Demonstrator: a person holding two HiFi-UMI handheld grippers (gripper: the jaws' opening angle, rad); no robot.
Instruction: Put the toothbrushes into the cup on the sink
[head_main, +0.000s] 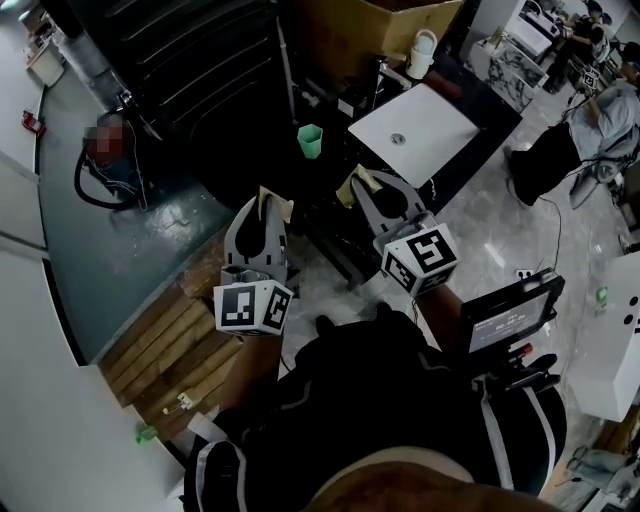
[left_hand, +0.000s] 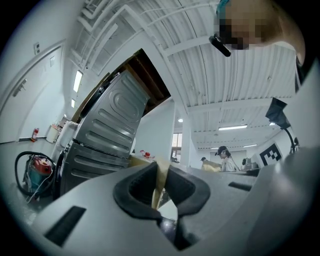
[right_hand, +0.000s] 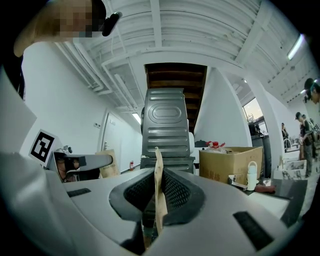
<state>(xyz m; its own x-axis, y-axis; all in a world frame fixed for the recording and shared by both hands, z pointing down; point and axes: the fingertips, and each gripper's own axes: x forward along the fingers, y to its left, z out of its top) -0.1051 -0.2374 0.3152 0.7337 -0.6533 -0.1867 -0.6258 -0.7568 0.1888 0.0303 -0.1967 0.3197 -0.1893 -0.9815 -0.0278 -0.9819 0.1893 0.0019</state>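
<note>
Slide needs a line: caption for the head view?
Left gripper and right gripper each clamp a tan packet near the green cup.

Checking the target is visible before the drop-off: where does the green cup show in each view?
Head view: the green cup stands on the dark counter, upper middle, just left of the white sink.
Left gripper view: not in it.
Right gripper view: not in it.
Shared landmark: the grey ribbed panel, top left in the head view, left of centre in the left gripper view, centre in the right gripper view.
</note>
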